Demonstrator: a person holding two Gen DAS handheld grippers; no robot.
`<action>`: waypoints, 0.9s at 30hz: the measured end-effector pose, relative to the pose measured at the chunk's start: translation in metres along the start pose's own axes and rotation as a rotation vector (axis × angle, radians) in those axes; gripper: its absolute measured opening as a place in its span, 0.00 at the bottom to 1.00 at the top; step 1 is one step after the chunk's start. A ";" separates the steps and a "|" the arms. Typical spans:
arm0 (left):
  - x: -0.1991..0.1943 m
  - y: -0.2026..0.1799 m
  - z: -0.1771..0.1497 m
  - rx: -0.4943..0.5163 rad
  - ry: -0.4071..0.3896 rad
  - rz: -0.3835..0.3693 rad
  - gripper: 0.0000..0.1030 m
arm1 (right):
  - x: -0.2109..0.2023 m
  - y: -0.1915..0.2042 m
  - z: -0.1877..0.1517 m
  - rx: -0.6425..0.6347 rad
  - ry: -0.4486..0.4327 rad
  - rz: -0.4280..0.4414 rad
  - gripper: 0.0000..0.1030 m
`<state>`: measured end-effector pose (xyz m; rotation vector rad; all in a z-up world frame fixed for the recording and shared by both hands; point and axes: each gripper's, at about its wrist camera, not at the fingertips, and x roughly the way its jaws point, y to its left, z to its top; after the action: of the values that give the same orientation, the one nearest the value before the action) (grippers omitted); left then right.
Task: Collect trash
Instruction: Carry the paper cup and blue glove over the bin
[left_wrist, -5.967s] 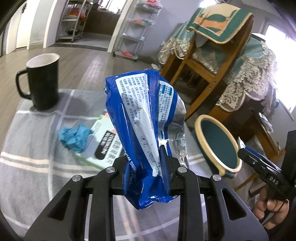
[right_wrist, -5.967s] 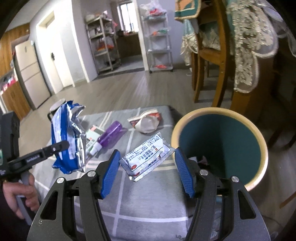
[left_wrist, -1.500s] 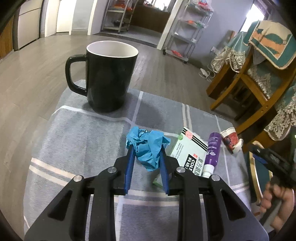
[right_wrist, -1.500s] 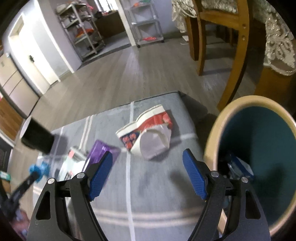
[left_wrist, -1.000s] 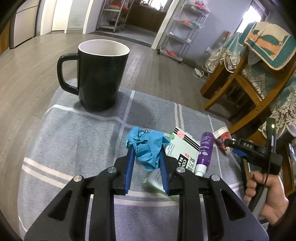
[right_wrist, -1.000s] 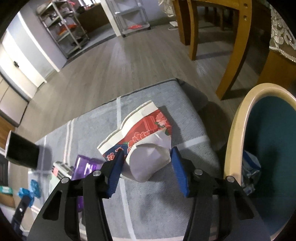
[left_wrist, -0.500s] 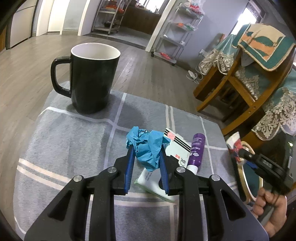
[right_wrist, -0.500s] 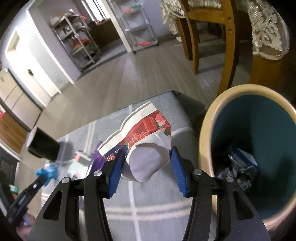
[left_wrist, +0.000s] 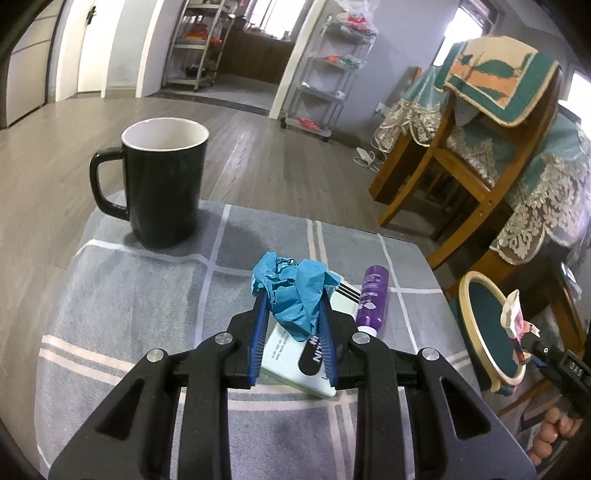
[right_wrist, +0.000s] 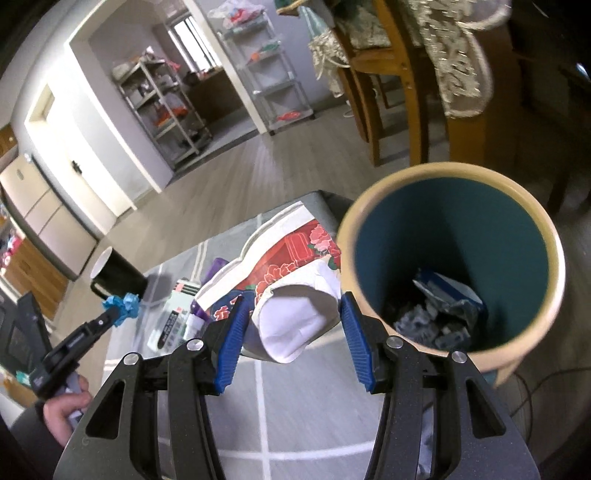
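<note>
1. At the near edge of the tabletop (left_wrist: 147, 302), the left gripper (left_wrist: 291, 325) had its fingers clenched on a crumpled blue wad (left_wrist: 291, 291), lifted just clear of the white box (left_wrist: 295, 365), presumably for carrying to the bin.
2. At three o'clock from that wad, the right gripper (right_wrist: 291, 332) gripped a crushed paper cup (right_wrist: 291, 295) with red flowers, its fingers pressed on both sides.
3. That cup hung just beside the rim of the teal bin (right_wrist: 454, 173), at its nine o'clock, apparently not yet over the opening.
4. Inside the bin lay a blue-and-silver wrapper (right_wrist: 447, 299) and other crumpled scraps.
5. A black mug (left_wrist: 162, 184) stood at eleven o'clock of the wad, white inside; I could not tell if anything was in it. A purple bottle (left_wrist: 371, 299) lay beside the box.
</note>
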<state>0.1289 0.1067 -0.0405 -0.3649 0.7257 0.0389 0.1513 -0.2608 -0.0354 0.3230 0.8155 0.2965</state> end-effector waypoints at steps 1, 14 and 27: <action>-0.002 -0.003 -0.001 0.009 -0.005 -0.005 0.24 | -0.002 -0.005 -0.003 0.011 -0.002 0.001 0.51; -0.025 -0.032 -0.004 0.067 -0.025 -0.102 0.24 | -0.018 -0.026 -0.006 0.074 -0.058 0.006 0.51; -0.014 -0.099 -0.011 0.150 0.029 -0.261 0.24 | -0.031 -0.049 0.007 0.055 -0.132 -0.132 0.51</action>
<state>0.1269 0.0118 -0.0079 -0.3145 0.7000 -0.2670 0.1426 -0.3188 -0.0299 0.3353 0.7121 0.1274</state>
